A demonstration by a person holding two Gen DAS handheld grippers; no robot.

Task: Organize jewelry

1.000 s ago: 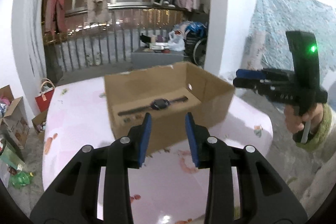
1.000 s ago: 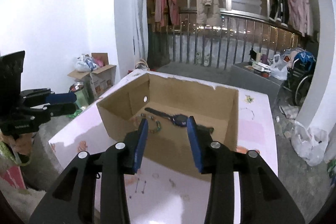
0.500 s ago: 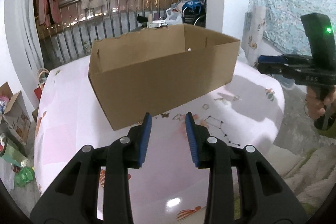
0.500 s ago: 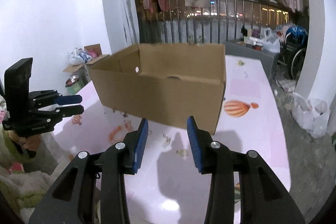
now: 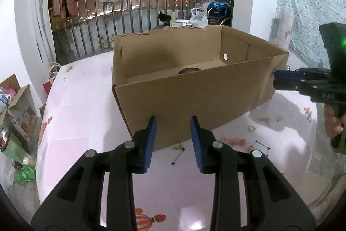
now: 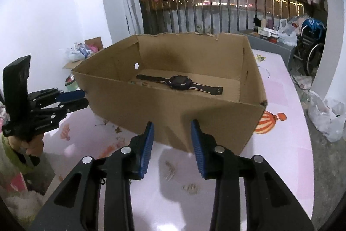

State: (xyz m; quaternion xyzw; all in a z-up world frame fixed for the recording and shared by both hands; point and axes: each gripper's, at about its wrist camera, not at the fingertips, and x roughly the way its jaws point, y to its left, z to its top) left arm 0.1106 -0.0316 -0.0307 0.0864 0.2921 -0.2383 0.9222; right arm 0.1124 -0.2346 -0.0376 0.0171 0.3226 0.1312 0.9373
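An open cardboard box (image 5: 194, 96) stands on the pink table (image 5: 82, 114); it also shows in the right wrist view (image 6: 173, 114). A black watch (image 6: 180, 84) lies flat inside it, with a small bracelet (image 6: 138, 83) by its left end. Loose rings (image 5: 251, 128) and thin chains (image 5: 261, 145) lie on the table by the box; small pieces (image 6: 190, 188) lie before my right gripper. My left gripper (image 5: 173, 142) is open and empty, close to the box's near wall. My right gripper (image 6: 172, 144) is open and empty, near the box's corner.
The table (image 6: 281, 144) ends close on the right, above the floor with a white plastic bag (image 6: 326, 116). A balcony railing (image 5: 129, 21) with hanging clothes stands behind. Cardboard boxes (image 5: 17, 105) sit on the floor at left.
Both grippers dipped low beside the box half a second ago and have risen again, so the watch inside shows once more in the right wrist view. Both stay open.
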